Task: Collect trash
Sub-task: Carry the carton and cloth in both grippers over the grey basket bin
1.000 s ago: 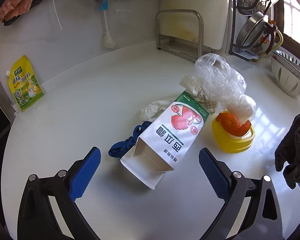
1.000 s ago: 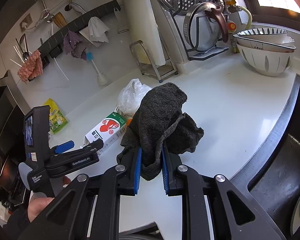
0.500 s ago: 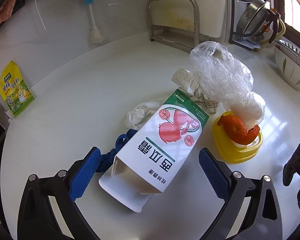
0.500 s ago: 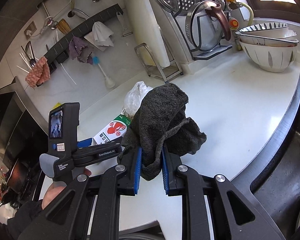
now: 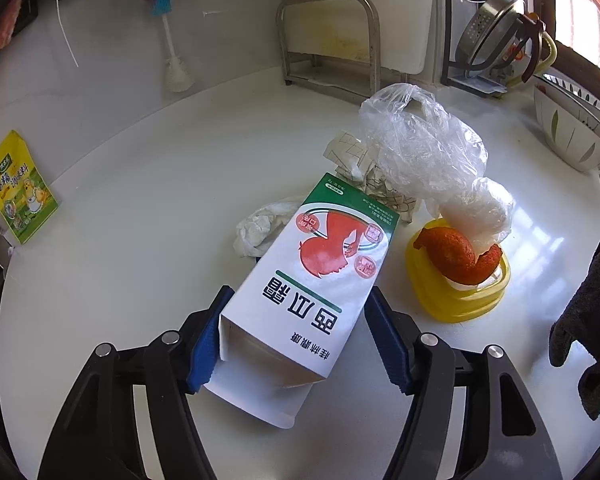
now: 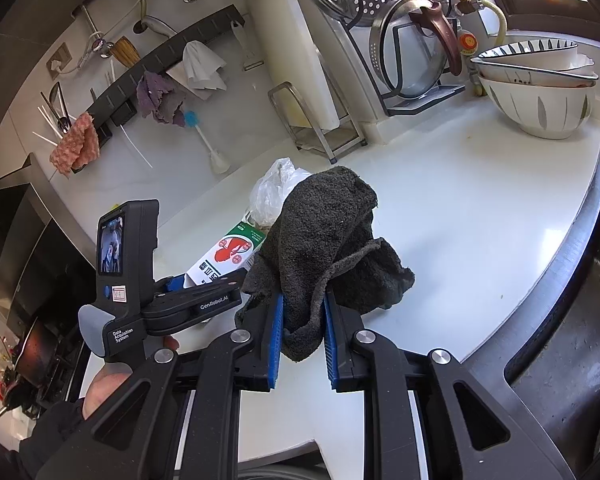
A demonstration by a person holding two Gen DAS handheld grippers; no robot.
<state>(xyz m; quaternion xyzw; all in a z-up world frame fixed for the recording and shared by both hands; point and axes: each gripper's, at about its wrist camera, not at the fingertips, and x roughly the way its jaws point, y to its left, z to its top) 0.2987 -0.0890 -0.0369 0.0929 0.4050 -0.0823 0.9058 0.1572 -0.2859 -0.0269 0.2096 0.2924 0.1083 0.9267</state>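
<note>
White kitchen counter [image 5: 132, 208] runs back to a wall with a metal rack [image 5: 328, 44] and stacked bowls [image 6: 540, 92], so the rubbish sits in a heap mid-counter where both grippers can reach it. Taking the carton [image 5: 312, 280] as the landmark: it lies on its side, open end toward the camera, the largest piece and the likeliest to be picked first. Behind it a clear plastic bag [image 5: 420, 144] slumps over crumpled paper [image 5: 352, 160]; to its right a yellow lid [image 5: 452, 300] carries orange peel [image 5: 452, 256]; at its far-left side lies a white tissue [image 5: 256, 228].

Left gripper [image 5: 296, 340] straddles the carton's open end, its 2 jaws narrowed to the walls, left one touching; whether the right one presses I cannot tell. Right gripper [image 6: 302, 344] hangs right of the carton, clamped on a dark cloth [image 6: 328, 232], probably kept for wiping.
</note>
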